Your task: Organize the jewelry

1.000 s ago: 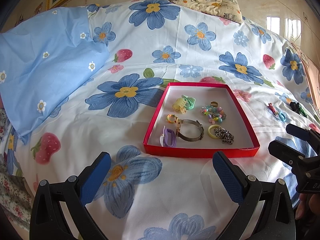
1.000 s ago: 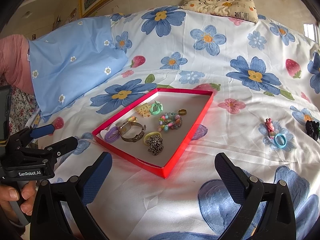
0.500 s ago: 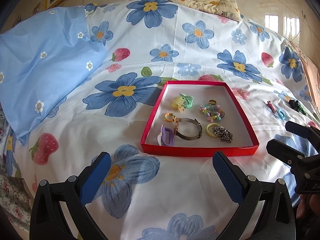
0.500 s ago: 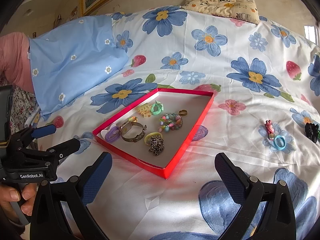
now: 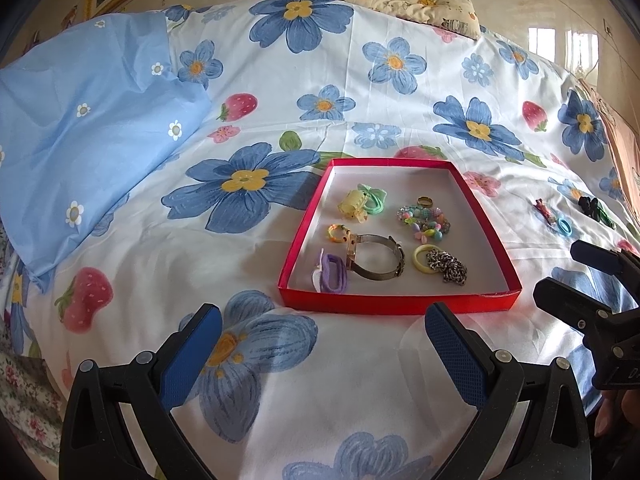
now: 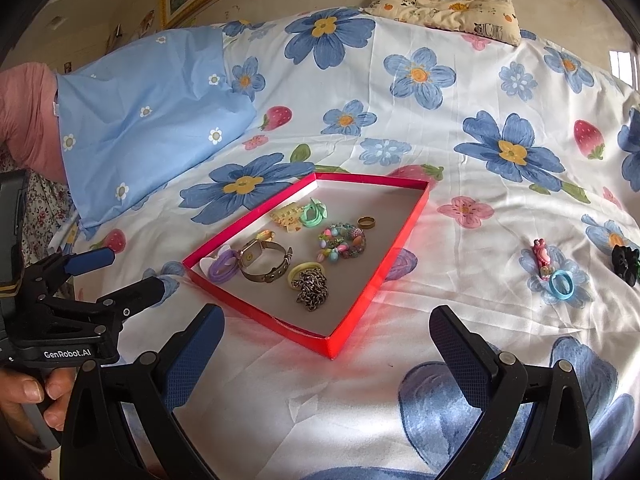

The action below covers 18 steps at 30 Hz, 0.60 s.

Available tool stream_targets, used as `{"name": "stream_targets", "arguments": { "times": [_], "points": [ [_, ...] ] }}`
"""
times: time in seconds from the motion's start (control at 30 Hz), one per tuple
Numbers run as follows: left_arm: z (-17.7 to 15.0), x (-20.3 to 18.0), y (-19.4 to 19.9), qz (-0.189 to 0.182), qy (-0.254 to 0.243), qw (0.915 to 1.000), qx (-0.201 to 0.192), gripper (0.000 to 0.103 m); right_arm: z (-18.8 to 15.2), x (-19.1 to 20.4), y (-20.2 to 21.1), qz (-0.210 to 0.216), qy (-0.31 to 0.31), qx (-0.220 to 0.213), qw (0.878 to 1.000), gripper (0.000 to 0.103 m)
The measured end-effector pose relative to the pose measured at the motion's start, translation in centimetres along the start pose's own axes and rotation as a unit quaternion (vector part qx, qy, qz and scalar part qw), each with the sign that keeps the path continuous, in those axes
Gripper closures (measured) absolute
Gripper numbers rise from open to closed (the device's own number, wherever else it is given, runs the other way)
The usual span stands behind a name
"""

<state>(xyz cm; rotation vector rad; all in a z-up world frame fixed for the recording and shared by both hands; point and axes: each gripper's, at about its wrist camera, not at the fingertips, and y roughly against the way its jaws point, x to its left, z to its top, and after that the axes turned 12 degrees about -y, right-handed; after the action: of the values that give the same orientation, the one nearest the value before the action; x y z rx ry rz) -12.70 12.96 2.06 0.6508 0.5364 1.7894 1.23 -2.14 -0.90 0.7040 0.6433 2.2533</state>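
**A:** Bed with a flowered sheet (image 6: 460, 184) carries everything. Red tray (image 6: 402, 236) sits mid-bed, already holding a watch (image 6: 266, 266), chain (image 6: 312, 288), beaded bracelet (image 6: 342, 242), gold ring (image 6: 366, 222), several hair ties.

**B:** What is loose yet?

**A:** Three pieces out on the sheet, well right of the tray: pink clip (image 6: 542, 258), blue ring tie (image 6: 561, 285) just beside it, black piece (image 6: 626, 264) farther right near the frame edge.

**B:** Which hand is nearer?

**A:** Right gripper (image 6: 326, 364), by my reading. From its own camera the clip and blue tie lie ahead and to the right, past the tray's near corner. Left gripper (image 5: 324, 356) faces the tray's near wall squarely; the loose pieces lie far to its right, beyond the other tool.

**B:** Jaws?

**A:** Both pairs spread wide, nothing between them, hovering over bare sheet short of the tray.

**B:** Clip's axis?

**A:** Long axis runs roughly away from the right camera, tilted slightly; closing across its width looks the natural bite. Blue tie lies flat, touching or nearly touching the clip's near end. I cannot tell which.

**B:** Room?

**A:** Open sheet all round the loose pieces, soft and wrinkled. Free floor in the tray at its far end and right side. Low wall must be cleared coming back.
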Motion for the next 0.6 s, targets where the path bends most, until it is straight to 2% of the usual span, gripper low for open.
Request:
{"name": "stream_targets", "arguments": {
  "times": [0.6],
  "points": [
    [0.51,-0.07,-1.04,-0.006,0.001,0.9999,0.009,0.001,-0.01,-0.25,-0.77,0.001,-0.006,0.008,1.000,0.000]
  ]
}}
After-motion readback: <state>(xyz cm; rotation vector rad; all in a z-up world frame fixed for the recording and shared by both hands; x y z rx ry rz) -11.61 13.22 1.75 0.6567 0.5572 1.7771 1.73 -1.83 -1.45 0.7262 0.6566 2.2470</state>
